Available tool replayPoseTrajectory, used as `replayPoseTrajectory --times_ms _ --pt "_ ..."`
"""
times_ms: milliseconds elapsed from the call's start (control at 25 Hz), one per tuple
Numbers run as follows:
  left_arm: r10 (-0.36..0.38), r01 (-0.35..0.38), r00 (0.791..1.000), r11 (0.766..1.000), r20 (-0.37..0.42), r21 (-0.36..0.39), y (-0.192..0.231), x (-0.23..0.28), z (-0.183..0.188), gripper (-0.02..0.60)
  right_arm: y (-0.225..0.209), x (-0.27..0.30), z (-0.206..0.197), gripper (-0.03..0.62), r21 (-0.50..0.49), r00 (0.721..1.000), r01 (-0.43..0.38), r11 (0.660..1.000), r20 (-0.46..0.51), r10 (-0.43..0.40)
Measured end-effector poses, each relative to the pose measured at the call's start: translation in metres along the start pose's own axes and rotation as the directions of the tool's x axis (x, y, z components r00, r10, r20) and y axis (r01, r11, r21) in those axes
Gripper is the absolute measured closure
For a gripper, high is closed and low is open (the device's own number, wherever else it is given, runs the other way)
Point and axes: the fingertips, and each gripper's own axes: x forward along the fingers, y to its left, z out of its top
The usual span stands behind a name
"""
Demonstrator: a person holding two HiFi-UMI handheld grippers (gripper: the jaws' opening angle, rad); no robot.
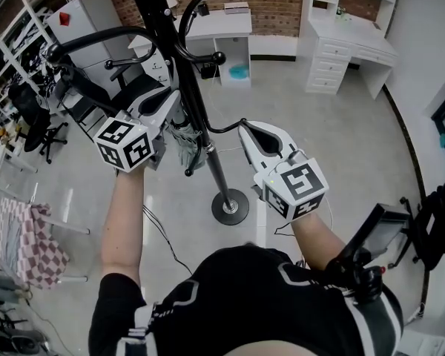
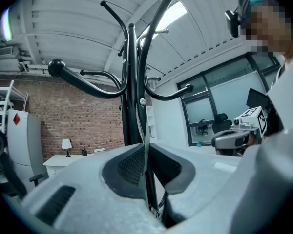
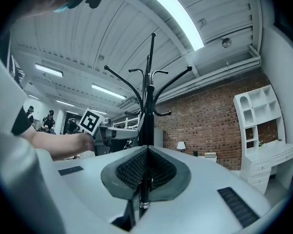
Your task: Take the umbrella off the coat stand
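In the head view, the top edge cuts off the coat stand (image 1: 199,87) above its hooks. The left claw (image 1: 174,102) covers most of the umbrella (image 1: 185,148), so its full shape cannot be told. In the left gripper view, the grey strap (image 2: 145,130) runs down between the pads and its lower end is hidden. In the right gripper view, the right claw (image 3: 146,152) hides the lower end of the thin black rod (image 3: 144,191). What the rod belongs to cannot be told.

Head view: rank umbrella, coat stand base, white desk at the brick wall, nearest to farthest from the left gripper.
From the left gripper:
1. Umbrella, right at its jaws.
2. Coat stand base, down low, lower right of view.
3. White desk, far back, top of view.
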Motion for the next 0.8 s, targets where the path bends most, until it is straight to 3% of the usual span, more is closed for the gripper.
replayPoseTrajectory --times_ms 80,320,520,800 --pt "0.016 -0.016 1.0 1.0 -0.005 0.0 0.002 -0.004 0.001 0.566 0.001 -0.002 0.0 0.586 0.001 1.0 -0.003 1.0 -0.002 0.003" --pt "0.06 -0.059 0.998 0.998 -0.024 0.033 0.001 -0.006 0.002 0.568 0.004 -0.008 -0.005 0.586 0.012 1.0 0.004 1.0 -0.008 -0.004" --pt "0.086 -0.086 0.996 0.996 -0.004 -0.011 0.002 -0.011 0.004 0.569 0.015 -0.014 0.0 0.586 -0.04 1.0 -0.014 0.999 -0.006 0.014" --pt "0.111 -0.11 0.994 0.994 0.013 -0.023 -0.002 -0.02 0.009 0.569 0.013 -0.027 -0.003 0.586 -0.013 1.0 0.021 1.0 -0.017 -0.022"
